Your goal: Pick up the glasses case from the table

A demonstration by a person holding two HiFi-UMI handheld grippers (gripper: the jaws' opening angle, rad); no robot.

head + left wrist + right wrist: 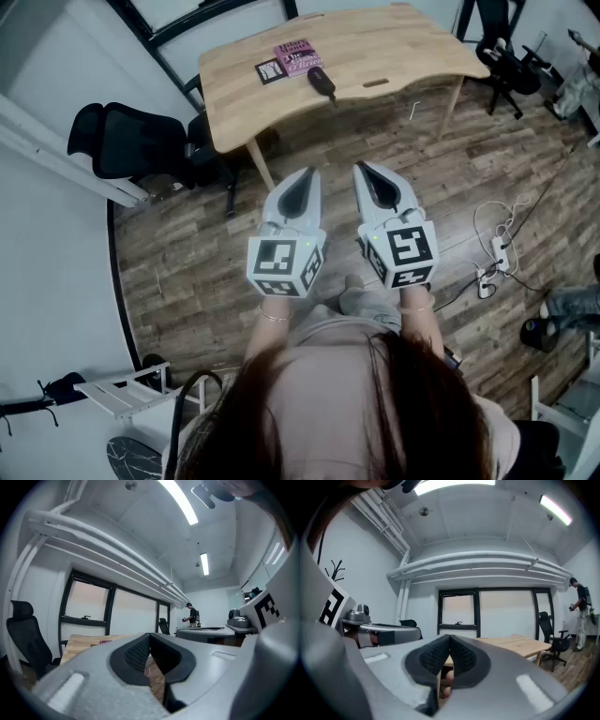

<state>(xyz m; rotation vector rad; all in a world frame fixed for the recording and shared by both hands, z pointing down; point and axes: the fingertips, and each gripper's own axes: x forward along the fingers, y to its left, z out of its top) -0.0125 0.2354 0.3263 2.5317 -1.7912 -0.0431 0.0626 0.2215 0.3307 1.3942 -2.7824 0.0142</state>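
The glasses case [322,82], dark and oblong, lies on the pale wooden table [394,47] near the edge facing you. Just beside it is a purple book [297,53]; its cover carries white lettering, too small to read from here. Next along is a square black-and-white marker card [272,70] with no legible words.

Your two grippers are well apart from that table, held level over the plank floor in front of you. Your left gripper [311,172] has its jaws pressed together on nothing, dark pads meeting at the tip. Your right gripper [360,167] is clenched the same way, also empty. The cubes on both show bold square patterns, no text.

A black office chair [131,141] stands left of the table, and a white power strip [487,277] with cables lies on the floor to your right.
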